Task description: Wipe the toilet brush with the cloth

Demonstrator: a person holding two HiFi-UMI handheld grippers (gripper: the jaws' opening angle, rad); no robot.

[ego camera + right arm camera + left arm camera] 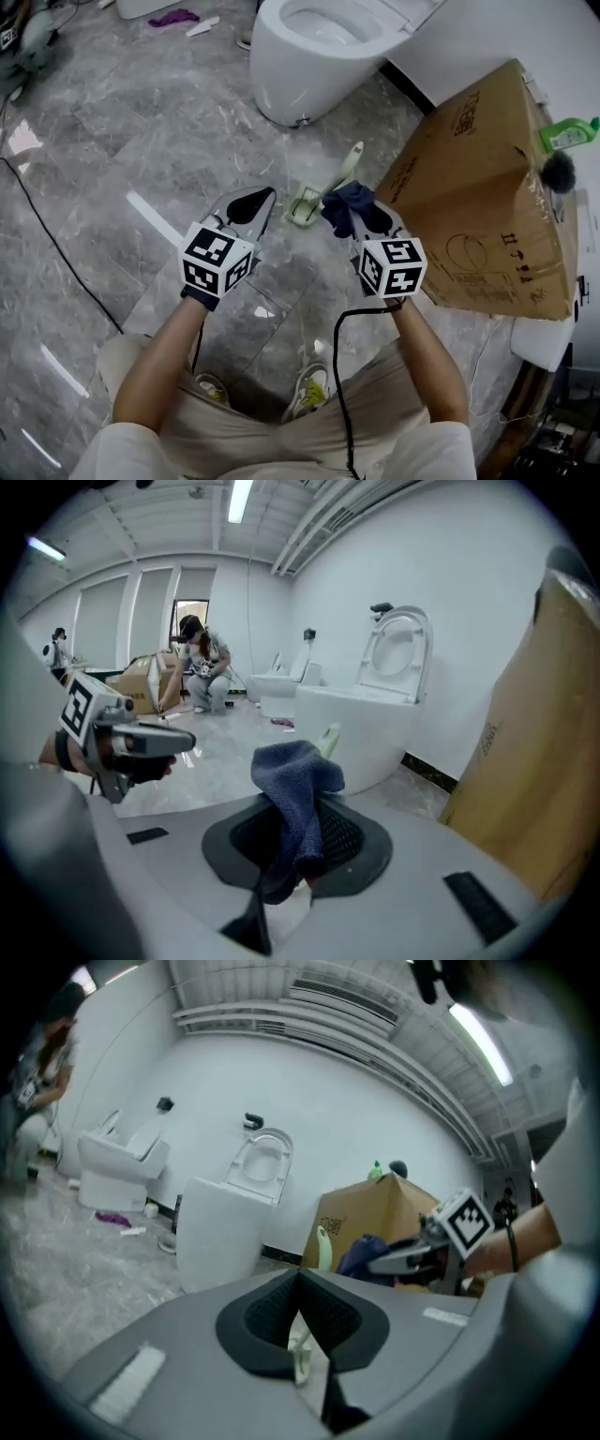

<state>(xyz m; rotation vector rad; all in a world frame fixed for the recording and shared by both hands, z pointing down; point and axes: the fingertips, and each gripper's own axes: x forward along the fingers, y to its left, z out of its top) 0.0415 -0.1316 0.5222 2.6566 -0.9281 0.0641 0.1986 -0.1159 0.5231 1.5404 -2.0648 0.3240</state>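
Observation:
A pale green toilet brush (pixel 306 208) rests on the grey floor just beyond both grippers, its handle angled toward the toilet. The handle (pixel 323 1246) shows above my left jaws, and a slice of green shows through the gap under them. My left gripper (pixel 270 193) (pixel 300 1283) hovers left of the brush head, shut, with nothing pinched between its pads. A dark blue cloth (pixel 349 204) (pixel 298 780) bunches up out of my right gripper (pixel 352 217) (pixel 305 808), which is shut on it. The brush tip (pixel 328 738) peeks out behind the cloth.
A white toilet (pixel 309 56) stands ahead. A large cardboard box (pixel 487 187) sits close on the right with a green bottle (pixel 567 134) behind it. A black cable (pixel 56 244) runs over the floor at left. A person (pixel 197 672) crouches far off.

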